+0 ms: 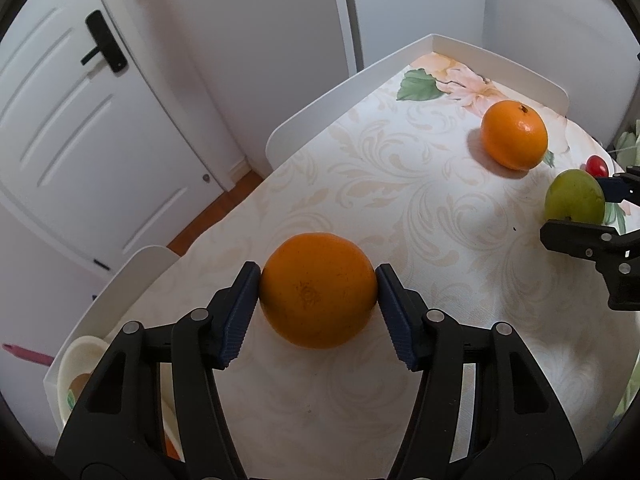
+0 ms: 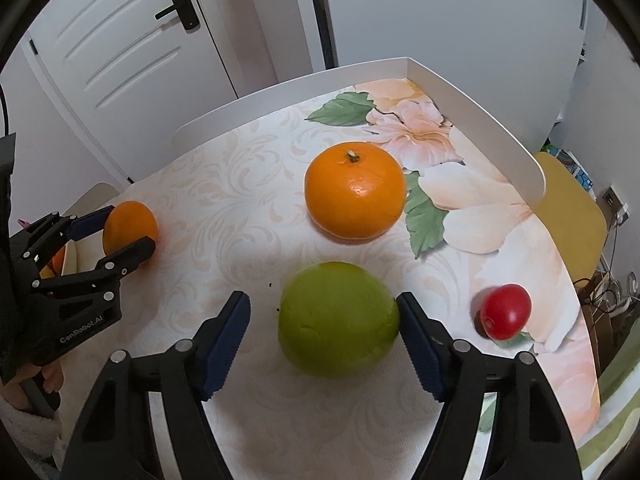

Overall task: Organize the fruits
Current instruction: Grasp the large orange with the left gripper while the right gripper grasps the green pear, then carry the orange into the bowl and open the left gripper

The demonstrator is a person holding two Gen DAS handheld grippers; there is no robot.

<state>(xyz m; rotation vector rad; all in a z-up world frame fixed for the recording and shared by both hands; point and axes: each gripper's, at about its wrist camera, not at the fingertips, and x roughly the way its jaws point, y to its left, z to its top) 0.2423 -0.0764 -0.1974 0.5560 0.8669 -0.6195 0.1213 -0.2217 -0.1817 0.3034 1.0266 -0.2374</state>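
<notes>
My left gripper (image 1: 318, 292) is shut on an orange (image 1: 318, 290) that rests on the floral tablecloth; it also shows in the right wrist view (image 2: 130, 228). My right gripper (image 2: 324, 328) is open around a green fruit (image 2: 338, 320): the right pad touches it, the left pad stands apart. The green fruit shows at the right in the left wrist view (image 1: 574, 196). A second orange with a stem (image 2: 354, 190) sits behind it on the table (image 1: 514, 134). A small red tomato (image 2: 505, 311) lies to the right.
The table has a raised white rim (image 2: 480, 120) along its far and left sides. A white bowl (image 1: 78, 368) sits beside the table at lower left. A yellow chair (image 2: 568, 216) stands at the right. A white door (image 1: 80, 120) is behind.
</notes>
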